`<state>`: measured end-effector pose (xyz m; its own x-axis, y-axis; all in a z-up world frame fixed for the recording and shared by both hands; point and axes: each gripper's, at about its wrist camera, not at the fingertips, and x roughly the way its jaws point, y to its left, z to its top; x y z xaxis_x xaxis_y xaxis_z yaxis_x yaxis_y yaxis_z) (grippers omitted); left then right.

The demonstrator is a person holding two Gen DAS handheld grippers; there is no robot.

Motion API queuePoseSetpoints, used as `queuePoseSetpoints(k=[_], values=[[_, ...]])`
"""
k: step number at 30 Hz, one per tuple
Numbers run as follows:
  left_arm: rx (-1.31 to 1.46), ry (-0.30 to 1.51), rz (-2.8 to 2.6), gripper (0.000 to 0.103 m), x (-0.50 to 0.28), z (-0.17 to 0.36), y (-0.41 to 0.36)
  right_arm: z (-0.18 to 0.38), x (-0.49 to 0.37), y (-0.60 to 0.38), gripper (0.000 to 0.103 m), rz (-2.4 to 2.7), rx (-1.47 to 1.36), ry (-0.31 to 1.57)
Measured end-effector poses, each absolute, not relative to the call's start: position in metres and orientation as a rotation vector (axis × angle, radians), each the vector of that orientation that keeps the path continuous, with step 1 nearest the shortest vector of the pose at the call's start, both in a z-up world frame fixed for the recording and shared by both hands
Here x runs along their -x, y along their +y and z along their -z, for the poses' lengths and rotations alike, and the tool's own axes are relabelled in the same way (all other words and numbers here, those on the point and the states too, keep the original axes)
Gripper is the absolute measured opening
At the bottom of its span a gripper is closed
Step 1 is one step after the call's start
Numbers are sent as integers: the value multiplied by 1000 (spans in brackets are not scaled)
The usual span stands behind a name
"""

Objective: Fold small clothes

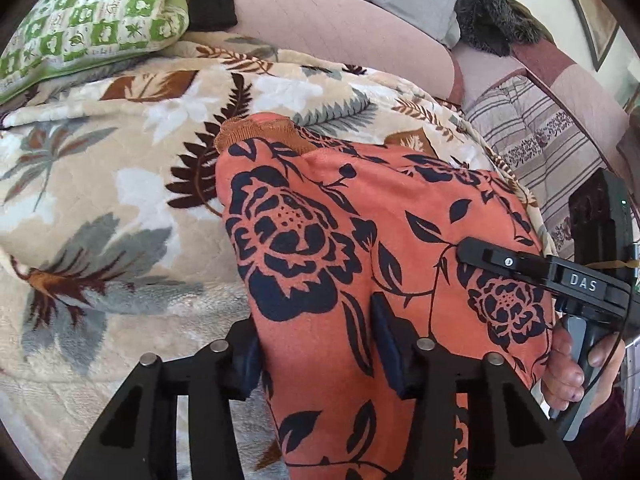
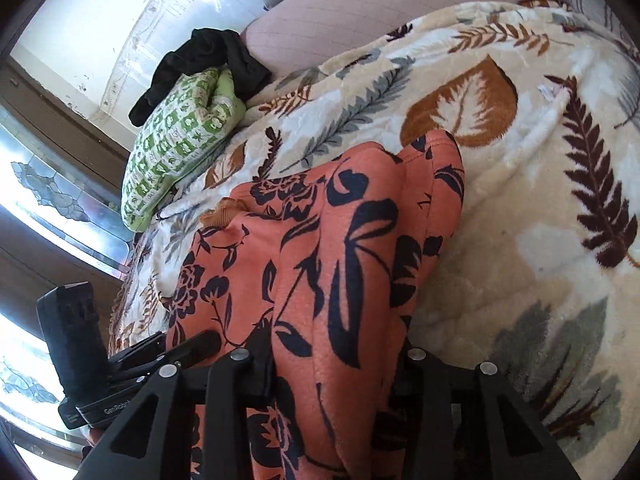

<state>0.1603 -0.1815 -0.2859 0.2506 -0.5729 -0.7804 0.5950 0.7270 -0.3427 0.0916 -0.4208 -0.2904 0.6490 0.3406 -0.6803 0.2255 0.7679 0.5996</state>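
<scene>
We have the orange floral garment [image 1: 360,260] draped over the leaf-print blanket [image 1: 100,184], its near edge bunched between the jaws of both our left gripper [image 1: 316,356] and right gripper [image 2: 336,364], each clamped on cloth. Uneven lifting could skew the fold or slip the soft fabric. We read "DAS" and a partial "GenRobo".

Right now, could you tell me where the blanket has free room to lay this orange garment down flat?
The leaf-print blanket lies bare beside the orange floral garment on both sides, and between it and the green pillow. It is crowded along the back: the pillow, black clothing and sofa cushions.
</scene>
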Motion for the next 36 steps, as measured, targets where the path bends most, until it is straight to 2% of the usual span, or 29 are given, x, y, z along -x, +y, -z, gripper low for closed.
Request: queuePoseSetpoints(k=[2,6,12,25,36], values=[[-34,1017,786,46,-159,277,-177,278,-93,-416,39,-77,-713,843],[-55,899,748,46,-156,251,-163,257,-95,-404,39,-105,-704,759],[-17,825,694,46,-162,227,-128,241,-107,-381,39,-175,-731,680],[-23,858,578,46,-179,236,-81,252,-138,-330,39,-250,-749,738],[-26,925,481,46,-192,259,-59,289,-158,-298,39,-252,-794,815]])
